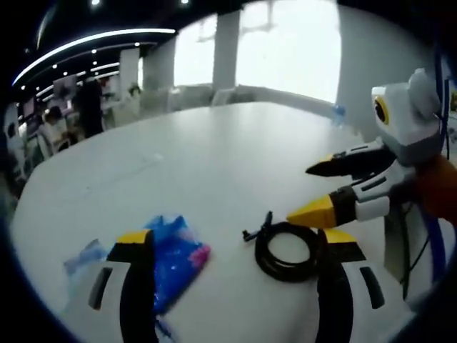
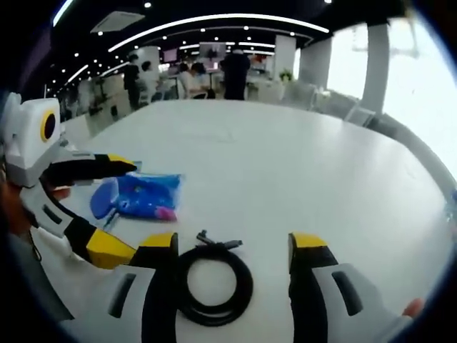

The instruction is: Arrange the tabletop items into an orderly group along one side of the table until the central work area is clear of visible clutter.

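A black coiled cable (image 1: 289, 251) lies on the white table (image 1: 214, 157), just inside the right jaw of my left gripper (image 1: 235, 239), which is open and holds nothing. A blue plastic bag (image 1: 175, 261) lies by its left jaw. My right gripper (image 1: 314, 189) comes in from the right, open, its lower yellow tip just above the cable. In the right gripper view the cable (image 2: 211, 282) lies between the spread jaws of my right gripper (image 2: 234, 241), close to the left one. The blue bag (image 2: 139, 196) lies beyond it, between the open jaws of my left gripper (image 2: 118, 207).
A small clear packet (image 1: 86, 257) lies left of the blue bag. A small blue object (image 1: 339, 112) stands near the table's far edge. The wide white tabletop (image 2: 285, 164) stretches ahead. People (image 2: 234, 71) and chairs are far behind it.
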The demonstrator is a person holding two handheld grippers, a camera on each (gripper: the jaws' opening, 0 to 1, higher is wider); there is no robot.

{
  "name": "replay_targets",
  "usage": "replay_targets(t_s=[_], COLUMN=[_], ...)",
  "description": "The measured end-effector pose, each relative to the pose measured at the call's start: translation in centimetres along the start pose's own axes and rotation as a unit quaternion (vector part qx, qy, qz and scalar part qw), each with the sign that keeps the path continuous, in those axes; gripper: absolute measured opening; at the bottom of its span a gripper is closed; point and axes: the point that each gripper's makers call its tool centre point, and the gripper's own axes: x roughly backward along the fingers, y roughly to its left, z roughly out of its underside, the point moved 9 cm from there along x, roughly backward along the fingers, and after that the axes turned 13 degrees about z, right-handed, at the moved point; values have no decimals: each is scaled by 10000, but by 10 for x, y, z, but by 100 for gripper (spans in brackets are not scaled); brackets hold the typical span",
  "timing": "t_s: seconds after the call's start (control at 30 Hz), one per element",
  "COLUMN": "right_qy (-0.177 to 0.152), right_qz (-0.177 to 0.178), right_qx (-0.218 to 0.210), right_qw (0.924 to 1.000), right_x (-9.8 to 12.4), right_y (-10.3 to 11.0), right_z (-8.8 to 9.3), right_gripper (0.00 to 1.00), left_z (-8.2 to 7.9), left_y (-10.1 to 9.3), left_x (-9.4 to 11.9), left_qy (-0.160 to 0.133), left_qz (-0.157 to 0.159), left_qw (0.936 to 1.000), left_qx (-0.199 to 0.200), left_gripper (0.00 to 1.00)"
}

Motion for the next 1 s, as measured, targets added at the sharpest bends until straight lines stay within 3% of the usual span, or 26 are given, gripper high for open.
replay_targets(t_s=[0.67,1.0], right_qy=[-278,-295], right_qz=[-400,-604], right_qx=[503,652], right_qw=[9975,9956], right_x=[3,-7], right_y=[53,71], right_z=[-37,-44], right_gripper=[62,62], left_z=[11,17], left_y=[43,57], left_x=[80,92], left_qy=[-341,-395], left_qz=[-682,-885], left_qw=[9967,9944], left_qx=[284,432], left_gripper=[92,90])
